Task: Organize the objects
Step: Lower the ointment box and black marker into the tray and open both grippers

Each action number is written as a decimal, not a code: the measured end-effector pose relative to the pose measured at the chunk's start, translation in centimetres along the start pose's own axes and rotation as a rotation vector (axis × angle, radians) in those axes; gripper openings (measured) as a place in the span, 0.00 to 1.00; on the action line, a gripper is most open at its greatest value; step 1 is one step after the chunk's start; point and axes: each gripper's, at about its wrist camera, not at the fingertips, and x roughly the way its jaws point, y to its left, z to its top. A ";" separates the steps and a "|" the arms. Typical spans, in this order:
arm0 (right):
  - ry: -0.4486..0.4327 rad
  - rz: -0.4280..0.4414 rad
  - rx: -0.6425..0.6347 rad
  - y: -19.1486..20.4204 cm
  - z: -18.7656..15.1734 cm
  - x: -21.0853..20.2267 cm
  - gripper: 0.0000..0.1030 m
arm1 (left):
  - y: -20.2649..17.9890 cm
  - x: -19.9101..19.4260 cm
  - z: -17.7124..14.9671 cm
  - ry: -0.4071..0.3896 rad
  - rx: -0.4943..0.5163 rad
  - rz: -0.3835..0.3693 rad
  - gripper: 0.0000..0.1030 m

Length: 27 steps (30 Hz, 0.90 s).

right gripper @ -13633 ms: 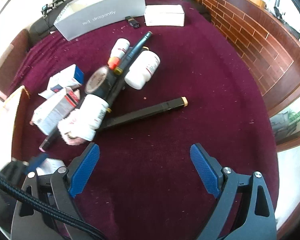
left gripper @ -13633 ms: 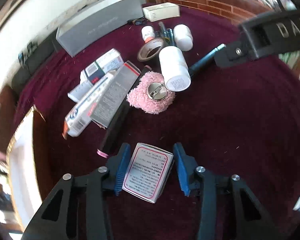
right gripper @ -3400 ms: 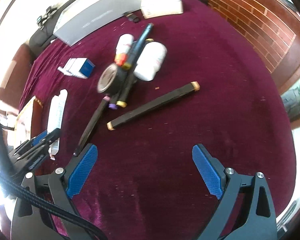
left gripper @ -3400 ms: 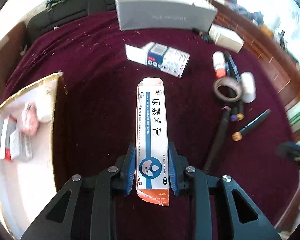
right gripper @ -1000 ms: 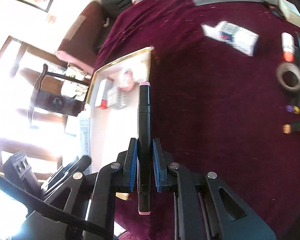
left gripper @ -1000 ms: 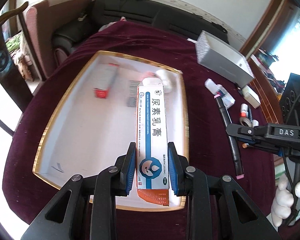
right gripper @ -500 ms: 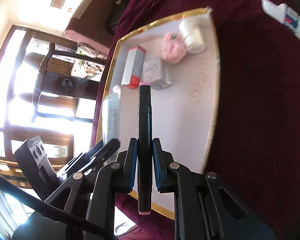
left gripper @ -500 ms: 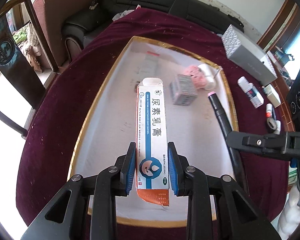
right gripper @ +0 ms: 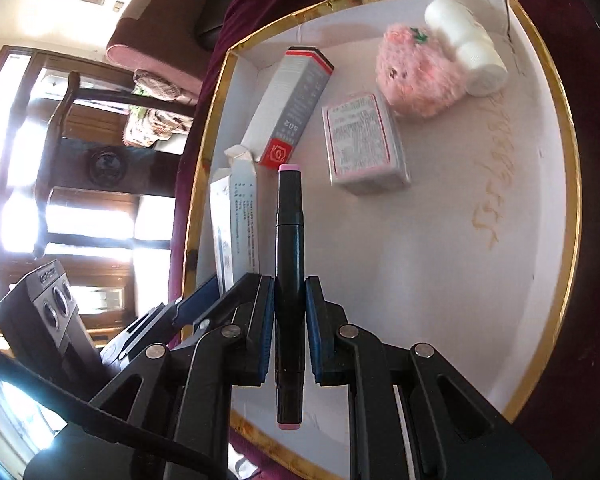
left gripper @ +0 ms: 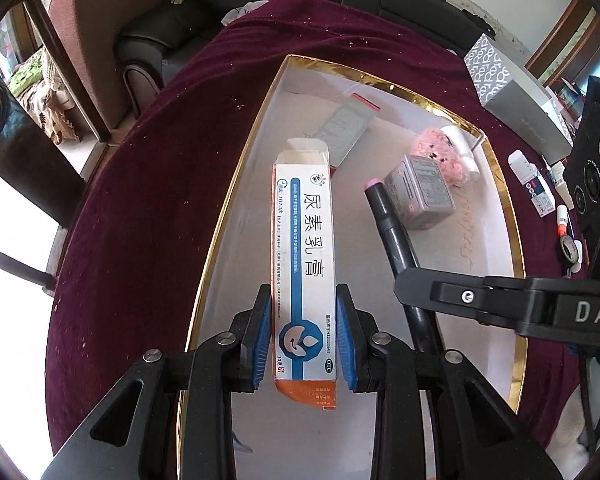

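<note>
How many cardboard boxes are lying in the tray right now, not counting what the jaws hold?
2: a long grey-and-white box toward the far left corner, and a small grey box mid-tray beside the pink fluffy toy. The held items may hide more.

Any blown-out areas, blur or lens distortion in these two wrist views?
Right wrist view: the windows at left are blown out, and the pink plush and white bottle look slightly soft. Left wrist view: evenly lit and sharp on the ointment box; the fisheye bends the tray's gold rim in both.
</note>
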 end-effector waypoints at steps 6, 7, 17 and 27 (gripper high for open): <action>-0.034 -0.063 -0.004 0.1 1.2 -0.4 0.13 | -0.2 0.8 2.0 -0.003 0.003 -0.006 0.25; -0.037 -0.070 -0.002 0.0 1.5 -0.4 0.13 | -0.1 1.0 2.2 -0.003 0.004 -0.003 0.25; -0.035 -0.095 0.055 -1.0 2.4 0.6 0.13 | -0.3 1.1 2.0 0.009 0.033 0.023 0.25; -0.033 -0.118 0.033 -0.3 2.2 1.0 0.13 | -0.3 0.5 0.0 0.039 0.018 0.051 0.25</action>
